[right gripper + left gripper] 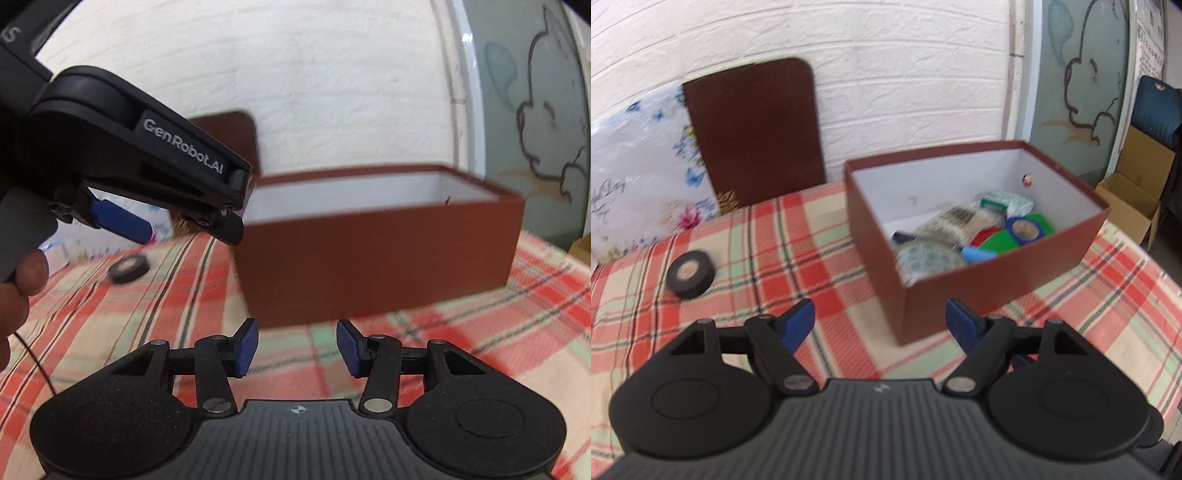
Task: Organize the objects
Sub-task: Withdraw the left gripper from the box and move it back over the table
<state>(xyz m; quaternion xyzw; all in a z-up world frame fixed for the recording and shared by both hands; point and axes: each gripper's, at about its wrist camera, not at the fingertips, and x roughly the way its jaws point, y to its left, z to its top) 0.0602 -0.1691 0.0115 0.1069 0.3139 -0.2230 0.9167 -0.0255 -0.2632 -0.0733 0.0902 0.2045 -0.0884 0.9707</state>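
The left hand-held gripper (880, 320) and right hand-held gripper (297, 347) are both hovering empty with jaws parted over the plaid-clothed worktop (783, 236). The black tape roll (690, 273) is lying near its left edge, well apart from the open brown cardboard box (997, 280) (already holding mixed items).

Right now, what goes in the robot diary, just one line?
left gripper: open, empty | right gripper: open, empty | black tape roll: on tablecloth, outside box
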